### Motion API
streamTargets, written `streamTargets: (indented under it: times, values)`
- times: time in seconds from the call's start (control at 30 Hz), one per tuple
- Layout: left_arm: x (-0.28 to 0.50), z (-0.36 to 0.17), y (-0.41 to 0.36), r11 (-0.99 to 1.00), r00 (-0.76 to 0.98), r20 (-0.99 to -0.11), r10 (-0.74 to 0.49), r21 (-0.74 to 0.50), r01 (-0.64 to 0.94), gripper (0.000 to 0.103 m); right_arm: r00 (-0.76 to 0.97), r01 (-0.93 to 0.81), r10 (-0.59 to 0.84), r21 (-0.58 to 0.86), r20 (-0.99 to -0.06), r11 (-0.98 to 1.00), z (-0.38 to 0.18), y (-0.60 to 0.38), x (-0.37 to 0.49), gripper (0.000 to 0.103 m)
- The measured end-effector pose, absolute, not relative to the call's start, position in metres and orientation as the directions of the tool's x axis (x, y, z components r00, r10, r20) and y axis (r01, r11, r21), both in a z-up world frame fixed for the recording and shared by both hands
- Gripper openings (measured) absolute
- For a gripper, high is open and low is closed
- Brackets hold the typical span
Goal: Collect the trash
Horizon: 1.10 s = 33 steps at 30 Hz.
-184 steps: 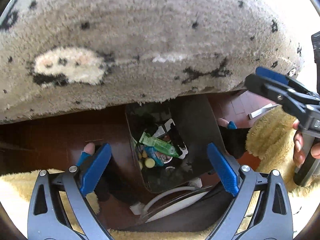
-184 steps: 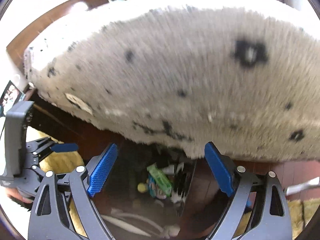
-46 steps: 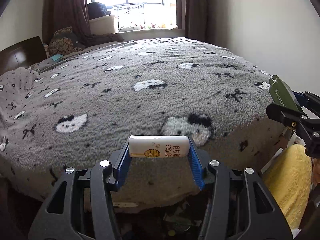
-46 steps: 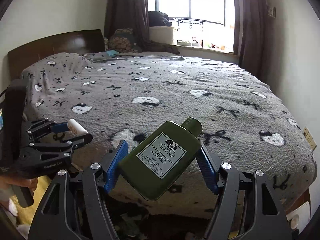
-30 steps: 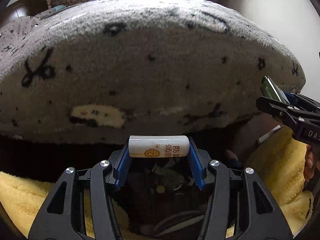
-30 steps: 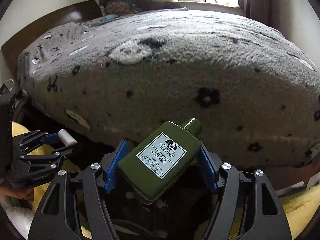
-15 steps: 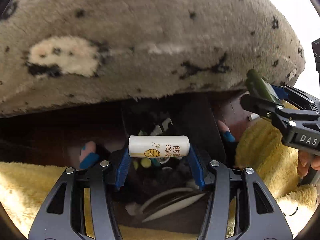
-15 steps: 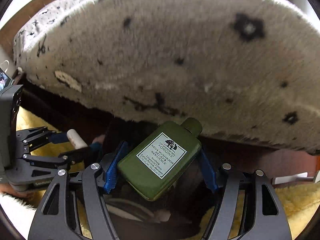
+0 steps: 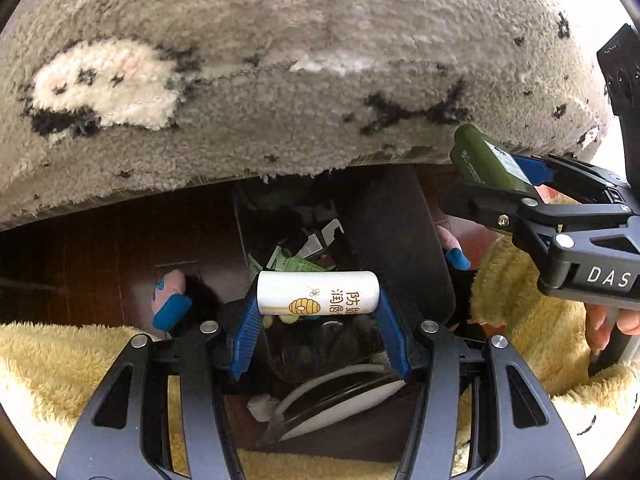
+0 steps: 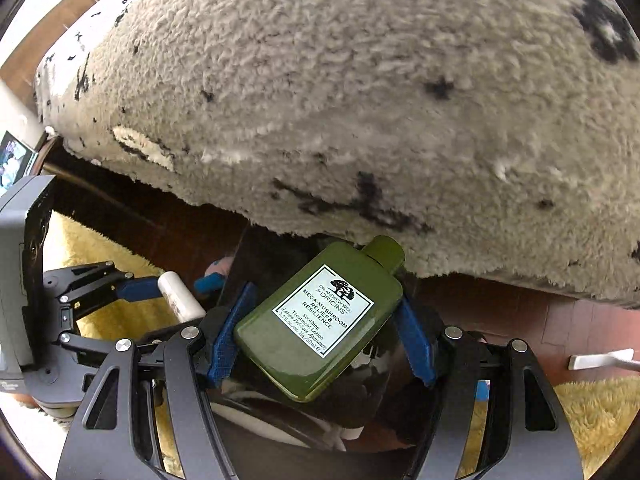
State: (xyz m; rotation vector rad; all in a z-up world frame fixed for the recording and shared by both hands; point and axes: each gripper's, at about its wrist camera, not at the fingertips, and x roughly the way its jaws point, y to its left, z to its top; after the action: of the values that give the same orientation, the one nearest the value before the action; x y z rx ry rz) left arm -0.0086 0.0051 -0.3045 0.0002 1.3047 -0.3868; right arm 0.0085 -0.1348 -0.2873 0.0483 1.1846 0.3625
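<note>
Gripping: left tool (image 9: 318, 298) white tube (image 9: 318, 293); right tool (image 10: 320, 316) green bottle (image 10: 320, 320).

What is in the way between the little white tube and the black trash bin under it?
Nothing visible: the small white tube hangs in the left tongs right over the open black trash bin.

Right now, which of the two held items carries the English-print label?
The green bottle in the right gripper. Its white label reads Origins Mega-Mushroom. The white tube in the left gripper shows Chinese characters and a beehive drawing.
</note>
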Motion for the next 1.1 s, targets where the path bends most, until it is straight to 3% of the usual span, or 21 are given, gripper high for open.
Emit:
streamTargets:
  times: [0.07,0.13,0.3,0.47,0.83,1.1]
  values:
    - [-0.007,-0.304,0.007,0.937,0.208,-0.937,-0.282,-0.221,0.272,0.05,0.333,-0.25,0.303,0.226,-0.893,0.941,-0.283,-0.139,0.008,0.07]
    - [-0.007,-0.304,0.008,0.936,0.207,-0.937,-0.283,-0.223,0.271,0.05,0.347,-0.249,0.307,0.228,-0.886,0.941,-0.275,-0.144,0.008,0.078]
    - [-0.006,-0.295,0.012,0.941,0.241,-0.93,-0.277,-0.212,0.262,0.079,0.387,-0.233,0.297,0.219,-0.873,0.947,-0.255,-0.153,0.009,0.09]
    - [-0.006,-0.281,0.013,0.95,0.296,-0.92,-0.258,-0.187,0.249,0.095,0.434,-0.194,0.276,0.211,-0.857,0.958,-0.24,-0.17,0.007,0.099]
    - [-0.005,-0.204,0.011,0.961,0.508,-0.837,-0.204,-0.072,0.267,0.095,0.629,-0.125,0.184,0.135,-0.755,0.983,-0.166,-0.202,-0.011,0.099]
    - [0.007,-0.104,0.014,0.96,0.724,-0.646,-0.242,-0.052,0.275,0.095,0.855,-0.052,0.075,0.059,-0.514,0.997,-0.08,-0.222,-0.02,0.099]
